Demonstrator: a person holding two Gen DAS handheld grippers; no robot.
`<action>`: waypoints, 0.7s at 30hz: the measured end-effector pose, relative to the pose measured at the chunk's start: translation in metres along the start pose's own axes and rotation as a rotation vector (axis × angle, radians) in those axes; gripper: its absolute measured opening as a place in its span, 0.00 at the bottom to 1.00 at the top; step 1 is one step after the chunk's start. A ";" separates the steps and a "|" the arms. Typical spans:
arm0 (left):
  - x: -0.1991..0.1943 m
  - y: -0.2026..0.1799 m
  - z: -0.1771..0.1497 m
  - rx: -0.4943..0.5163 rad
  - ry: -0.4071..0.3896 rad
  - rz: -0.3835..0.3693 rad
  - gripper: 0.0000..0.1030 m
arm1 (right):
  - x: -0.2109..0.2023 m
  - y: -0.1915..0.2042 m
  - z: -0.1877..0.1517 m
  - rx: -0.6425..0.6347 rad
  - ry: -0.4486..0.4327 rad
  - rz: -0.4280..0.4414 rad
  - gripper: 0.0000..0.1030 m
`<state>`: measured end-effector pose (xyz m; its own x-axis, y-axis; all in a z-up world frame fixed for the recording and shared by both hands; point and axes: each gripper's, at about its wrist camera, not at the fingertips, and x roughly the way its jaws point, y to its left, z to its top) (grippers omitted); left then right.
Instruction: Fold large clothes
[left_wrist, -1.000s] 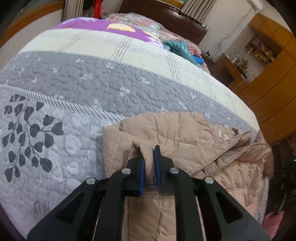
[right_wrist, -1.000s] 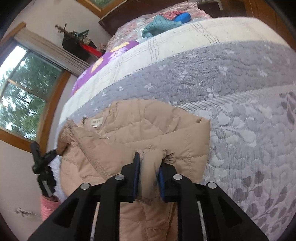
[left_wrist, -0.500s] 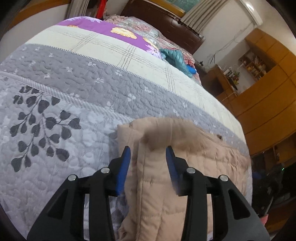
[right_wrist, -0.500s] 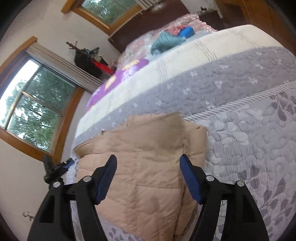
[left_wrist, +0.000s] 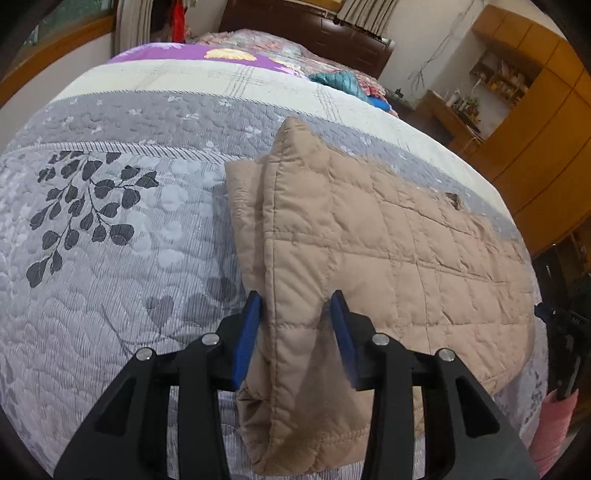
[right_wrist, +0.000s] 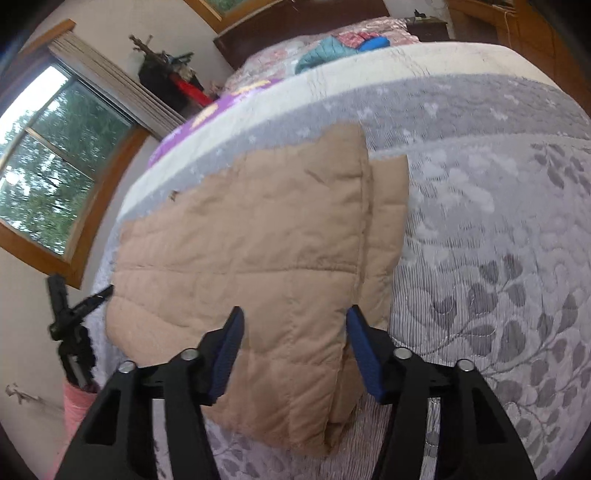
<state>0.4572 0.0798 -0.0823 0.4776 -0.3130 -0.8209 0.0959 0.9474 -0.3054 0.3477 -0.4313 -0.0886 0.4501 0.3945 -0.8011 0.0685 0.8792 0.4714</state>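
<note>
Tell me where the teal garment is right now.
The teal garment lies crumpled at the far end of the bed, near the dark headboard, beside a blue item, well beyond the folded tan jacket.

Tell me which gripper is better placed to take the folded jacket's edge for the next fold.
Left: the left gripper straddles the jacket's stitched edge; the right gripper hangs open over the flat panel.

Beige quilted jacket (left_wrist: 369, 240), folded into a flat rectangle, on the grey leaf-patterned bedspread (left_wrist: 110, 258).
</note>
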 end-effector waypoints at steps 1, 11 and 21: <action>0.000 -0.002 -0.001 0.003 -0.006 0.011 0.26 | 0.004 0.001 0.000 -0.002 0.000 -0.015 0.42; -0.027 -0.011 -0.012 -0.029 -0.162 0.047 0.07 | -0.006 0.041 0.012 -0.117 -0.120 -0.072 0.11; 0.020 -0.004 -0.012 -0.028 -0.063 0.098 0.08 | 0.048 0.001 0.018 0.001 -0.011 -0.078 0.13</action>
<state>0.4557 0.0691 -0.1029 0.5378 -0.2128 -0.8158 0.0216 0.9708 -0.2390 0.3850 -0.4165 -0.1204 0.4530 0.3216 -0.8314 0.1047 0.9070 0.4079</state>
